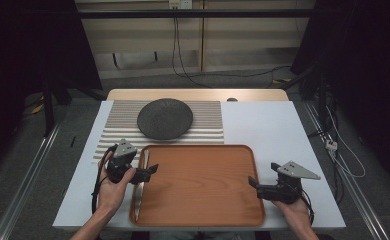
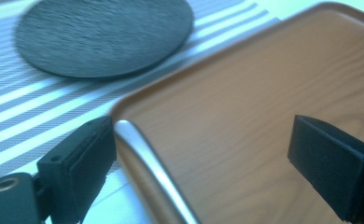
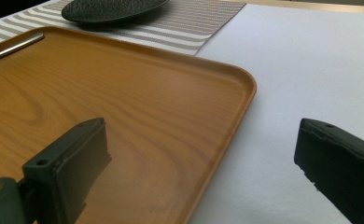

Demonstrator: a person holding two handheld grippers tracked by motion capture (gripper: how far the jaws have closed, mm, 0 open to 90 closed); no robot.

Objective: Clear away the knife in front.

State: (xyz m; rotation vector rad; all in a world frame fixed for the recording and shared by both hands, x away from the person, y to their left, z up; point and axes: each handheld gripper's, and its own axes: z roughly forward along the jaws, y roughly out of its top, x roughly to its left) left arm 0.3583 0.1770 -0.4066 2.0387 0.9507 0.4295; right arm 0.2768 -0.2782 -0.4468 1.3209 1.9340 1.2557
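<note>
White board covering a wooden table [image 1: 293, 150], with dark curtains at either side, forms the work surface in the high view; on it lie one striped grey-and-white placemat [image 1: 208, 125], one round dark-grey textured plate [image 1: 164, 118] on that mat, and one rectangular orange-brown wooden tray [image 1: 203, 185] nearest the person. One slim silver metal utensil [image 1: 138, 192] lies along the tray's left edge, so the placing of it on the tray appears done; the plate is bare and nothing else has been set out. The left gripper [image 1: 153, 170] hovers over the tray's left rim, jaws apart and empty, and the right gripper [image 1: 252, 183] sits at the tray's right rim, also open and holding nothing. In the left gripper view, the two black jaws stand wide; the utensil's rounded silver handle [image 2: 147, 168] runs between them, nearer the left pad but not pressed by either, which reads as a release completed. One plate [image 2: 105, 37] and one mat [image 2: 26, 116] are confirmed beyond. In the right gripper view, the jaws straddle the tray's near corner [image 3: 248, 86] without touching it; one utensil tip [image 3: 12, 47] shows at the far side, and one plate [image 3: 110, 9].
</note>
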